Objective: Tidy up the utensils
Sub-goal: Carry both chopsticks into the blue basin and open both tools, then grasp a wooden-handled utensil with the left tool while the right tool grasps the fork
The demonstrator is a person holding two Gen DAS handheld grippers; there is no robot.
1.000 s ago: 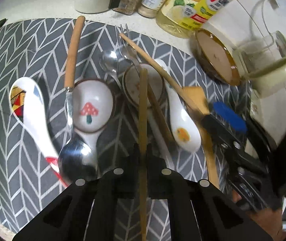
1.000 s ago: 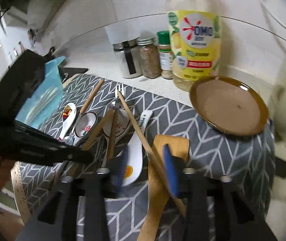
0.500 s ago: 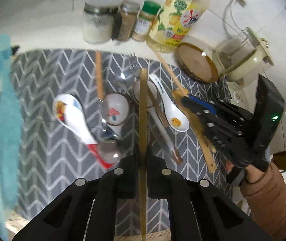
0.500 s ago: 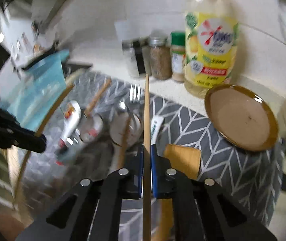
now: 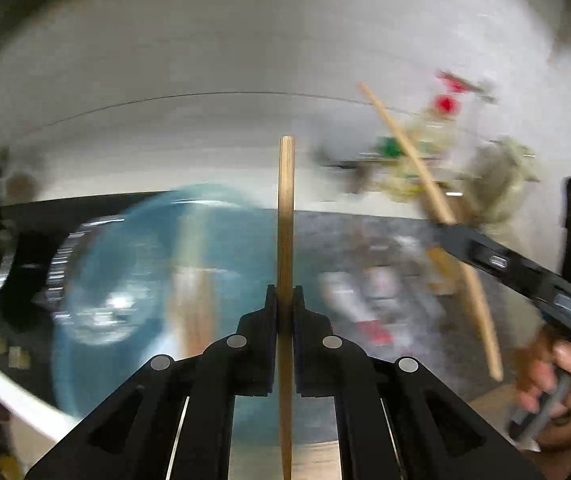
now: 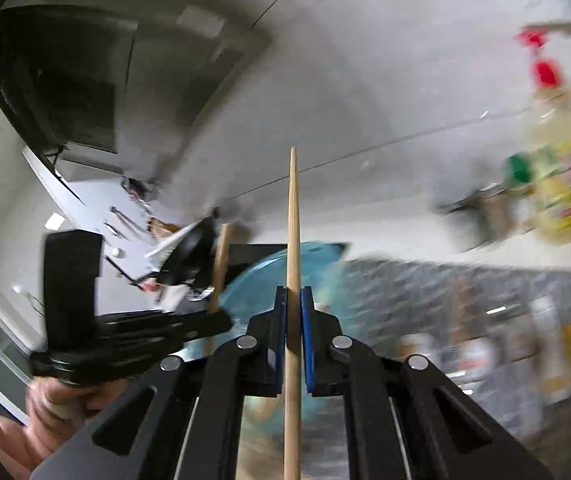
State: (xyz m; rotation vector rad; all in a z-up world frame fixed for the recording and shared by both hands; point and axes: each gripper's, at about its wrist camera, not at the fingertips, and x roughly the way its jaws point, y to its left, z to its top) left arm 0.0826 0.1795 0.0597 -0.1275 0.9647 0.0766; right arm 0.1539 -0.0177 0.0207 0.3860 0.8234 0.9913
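Note:
My left gripper (image 5: 284, 300) is shut on a wooden chopstick (image 5: 285, 208) that points straight ahead, raised above the counter. In the right wrist view my right gripper (image 6: 293, 304) is shut on a second, tapered chopstick (image 6: 293, 220) between its blue pads. Each gripper shows in the other's view: the right gripper (image 5: 443, 226) with its chopstick (image 5: 417, 164) slanting up to the left, and the left gripper (image 6: 225, 320) with its chopstick (image 6: 220, 264). The other utensils (image 6: 485, 352) lie blurred on the grey chevron mat (image 6: 425, 284).
A blue translucent container (image 5: 145, 280) lies low on the left, also seen as the blue container (image 6: 261, 276) just beyond both chopsticks. A yellow bottle with a red cap (image 6: 561, 184) and spice jars (image 6: 517, 176) stand at the back right. A hand (image 5: 557, 380) holds the right gripper's handle.
The right gripper closed on the slanted chopstick. Both grippers rose off the mat with their chopsticks and swung left, bringing the blue container ahead; the views are now motion-blurred.

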